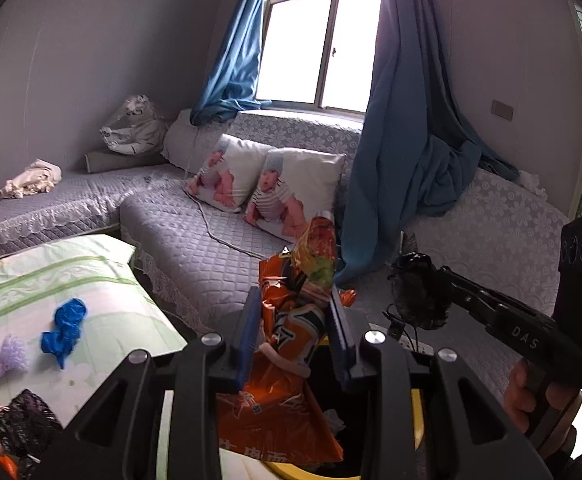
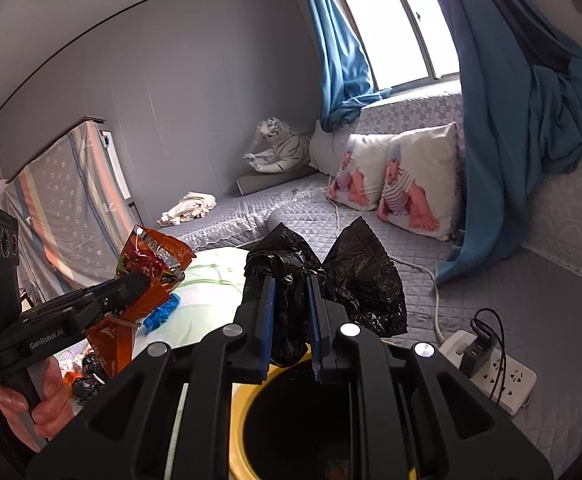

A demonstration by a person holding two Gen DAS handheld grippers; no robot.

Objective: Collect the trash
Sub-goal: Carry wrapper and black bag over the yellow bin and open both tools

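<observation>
- Our left gripper [image 1: 295,336] has its jaws squeezed on an orange snack wrapper [image 1: 291,320]. It is crinkly and very light, with a shiny silver inside and a torn top.
- Our right gripper [image 2: 291,320] has its jaws squeezed on a black plastic bag [image 2: 331,276]. It is thin, soft and floppy, all scrunched up.
- Both pieces hang right above the yellow bin [image 2: 239,420], which has a dark inside.
- We think both will drop slowly and may cling to the pads, so a pinch in the bunched middle works best.
- More trash lies on the green worktop [image 1: 103,280]: a blue crumpled bag [image 1: 65,330], a purple net piece [image 1: 1,358] and a black net piece [image 1: 23,420].
- These look soft and squashy too, so we would grab them at the thick middle.
</observation>
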